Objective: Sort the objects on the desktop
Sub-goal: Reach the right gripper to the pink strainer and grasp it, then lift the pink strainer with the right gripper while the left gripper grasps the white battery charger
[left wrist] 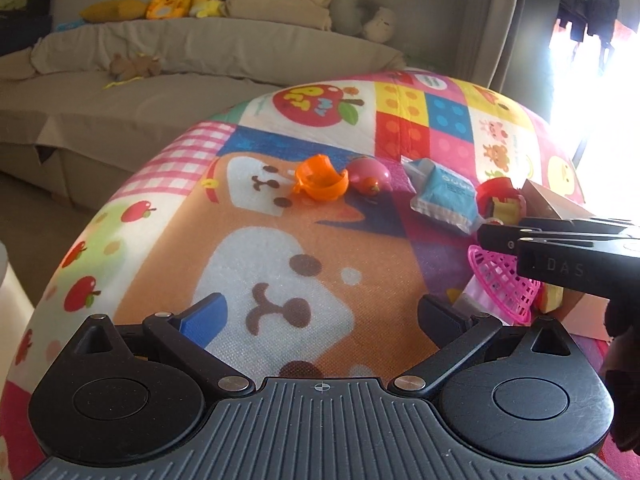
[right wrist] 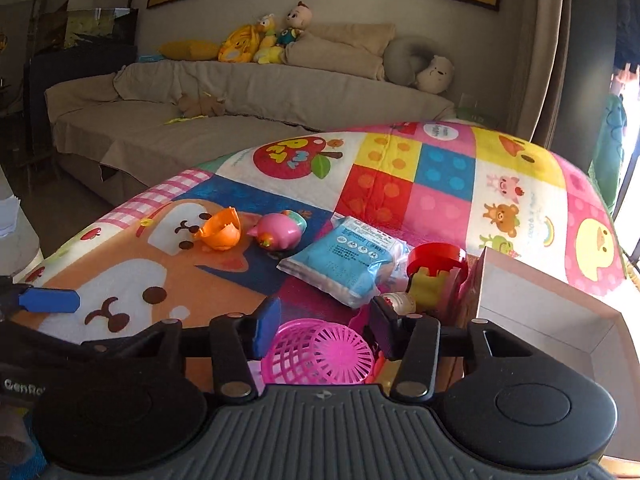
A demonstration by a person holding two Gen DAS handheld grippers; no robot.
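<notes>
My right gripper (right wrist: 324, 330) is shut on a pink mesh basket (right wrist: 320, 354), whose rim sits between the blue pad and the black finger. In the left wrist view the same basket (left wrist: 502, 282) hangs tilted under the right gripper (left wrist: 496, 236) at the right edge. My left gripper (left wrist: 322, 316) stands wide open over the bear print with nothing between its fingers. On the colourful mat (right wrist: 440, 176) lie an orange shell piece (right wrist: 222, 230), a pink round toy (right wrist: 278, 232), a blue wipes packet (right wrist: 348, 264) and a red-and-yellow toy (right wrist: 436, 268).
An open white cardboard box (right wrist: 540, 312) stands at the right, close to my right gripper. A small bottle (right wrist: 400, 300) lies beside the red toy. Beyond the mat's far edge is a beige sofa (right wrist: 240, 112) with soft toys. A bright window glares at the right.
</notes>
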